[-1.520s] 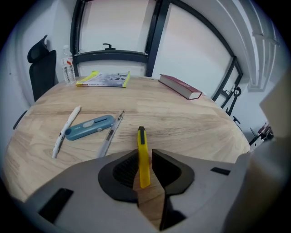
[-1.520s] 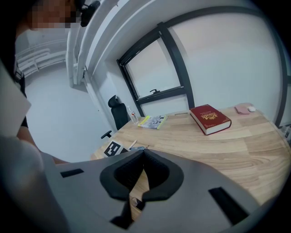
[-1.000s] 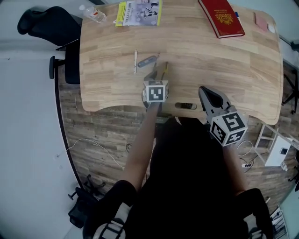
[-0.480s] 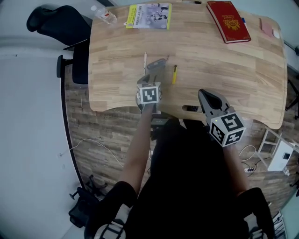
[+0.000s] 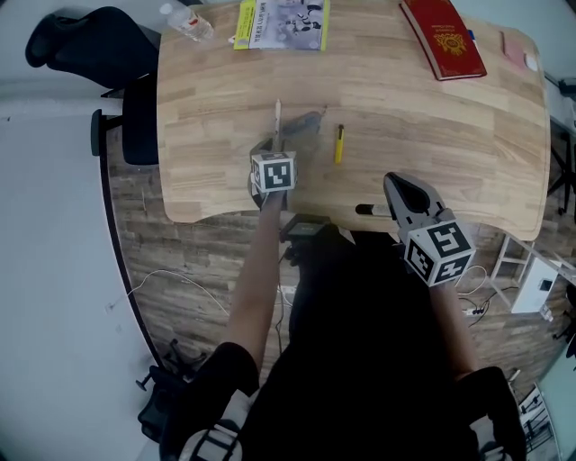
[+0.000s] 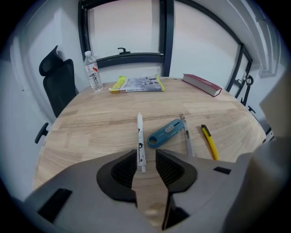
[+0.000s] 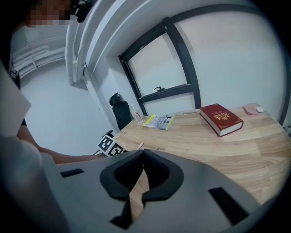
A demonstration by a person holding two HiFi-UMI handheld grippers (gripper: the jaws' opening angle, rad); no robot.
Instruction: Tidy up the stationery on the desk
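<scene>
Wood, pale and jointed in strips, makes up the broad desk (image 5: 432, 144), with a black office chair (image 5: 81, 45) pulled up at its left end. At the far edge a thick red book (image 5: 443, 38) lies flat. A yellow-edged booklet (image 5: 283, 24) lies well to the left of it, also along the far edge.

From where I stand the person holds the left tongs (image 6: 146, 154) tipped steeply down over the near middle of the desk. Their jaws are spread, and the near end of a white pen (image 6: 140, 141) lies on the wood between them, closer to the left pad, with no pad pressing on it. The right tongs (image 7: 143, 152) hang off the near edge, pressed together at the tips, with nothing in them.

A clear water bottle (image 5: 187, 22) is by the far left corner. Just right of the white pen lie a blue utility cutter (image 6: 164, 133), then a thin grey pen (image 6: 187, 136), then a yellow pen (image 6: 209, 142), each loose on the desk.
</scene>
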